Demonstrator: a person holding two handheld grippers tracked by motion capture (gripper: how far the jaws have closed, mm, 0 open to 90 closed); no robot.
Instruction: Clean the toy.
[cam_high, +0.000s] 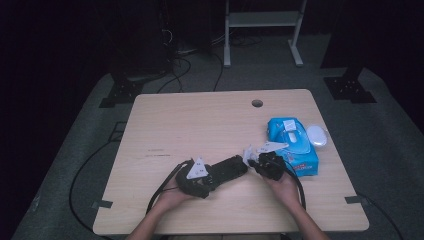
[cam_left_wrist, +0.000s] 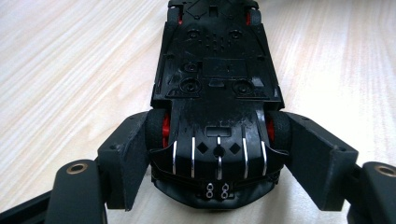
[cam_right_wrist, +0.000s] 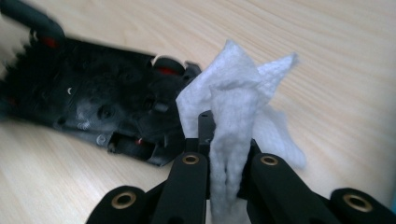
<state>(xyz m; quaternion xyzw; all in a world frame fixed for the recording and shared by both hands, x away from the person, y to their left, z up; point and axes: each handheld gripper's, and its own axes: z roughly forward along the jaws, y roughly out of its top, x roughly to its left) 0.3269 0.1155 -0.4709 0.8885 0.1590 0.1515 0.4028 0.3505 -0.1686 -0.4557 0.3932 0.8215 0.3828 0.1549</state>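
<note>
A black toy car (cam_left_wrist: 217, 88) lies upside down on the wooden table (cam_high: 200, 120), its flat underside and red wheel hubs showing. My left gripper (cam_left_wrist: 217, 154) is shut on the car's rear end, one jaw pressing each rear wheel. In the high view the car (cam_high: 229, 168) stretches between both hands. My right gripper (cam_right_wrist: 229, 154) is shut on a crumpled white wet wipe (cam_right_wrist: 233, 107), held just off the car's far end (cam_right_wrist: 116, 112). In the high view the wipe (cam_high: 248, 152) sticks up from the right gripper (cam_high: 257, 161).
A blue pack of wet wipes (cam_high: 292, 145) lies right of the right hand, with a white oval object (cam_high: 316, 135) beside it near the table's right edge. A cable hole (cam_high: 257, 103) sits at the far side. Cables trail off the front edge.
</note>
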